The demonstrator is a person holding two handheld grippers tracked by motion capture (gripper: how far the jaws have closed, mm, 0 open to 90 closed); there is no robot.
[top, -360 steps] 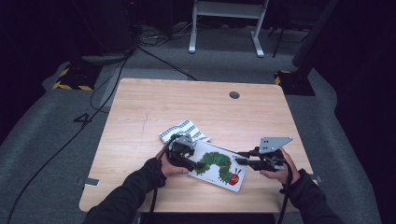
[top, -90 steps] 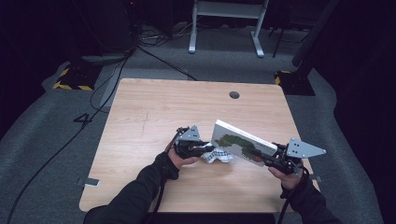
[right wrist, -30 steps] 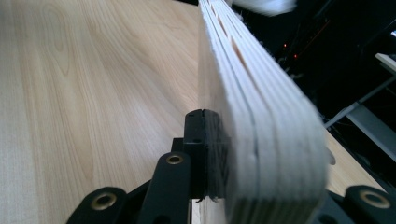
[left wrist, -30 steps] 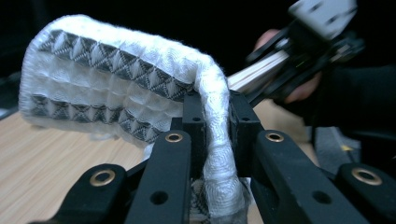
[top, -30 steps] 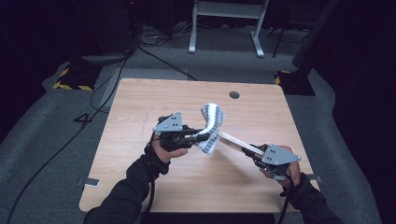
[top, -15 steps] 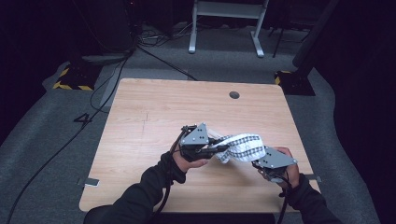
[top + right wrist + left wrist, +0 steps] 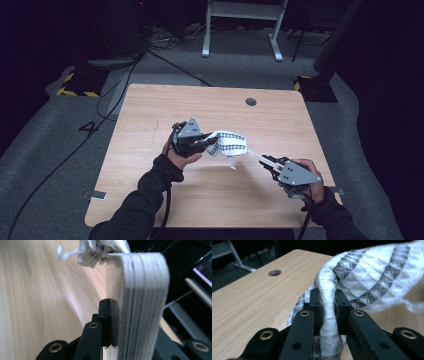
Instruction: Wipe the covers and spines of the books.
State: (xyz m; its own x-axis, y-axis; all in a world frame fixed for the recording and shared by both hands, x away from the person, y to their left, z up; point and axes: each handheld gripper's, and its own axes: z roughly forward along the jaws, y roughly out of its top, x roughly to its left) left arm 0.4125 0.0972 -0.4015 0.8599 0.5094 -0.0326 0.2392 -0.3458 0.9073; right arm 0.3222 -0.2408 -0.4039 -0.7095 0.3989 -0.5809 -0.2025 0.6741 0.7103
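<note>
White-and-grey patterned woven cloth [image 7: 231, 143] now draped over thick white board book [image 7: 257, 158]; left gripper [image 7: 204, 144] clamps cloth, right gripper [image 7: 270, 165] clamps book; wiping likely underway

White cloth [image 7: 231, 143] with grey triangle bands, bunched and lifted off the table, a fold pinched at its 9 o'clock end, draped over the far end of a thick white board book [image 7: 137, 302], book slanting toward 4 o'clock, page edges showing

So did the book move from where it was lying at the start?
Yes. The book, once flat near the table's near edge, is now lifted, held by the right tool, with the cloth over it.
</note>
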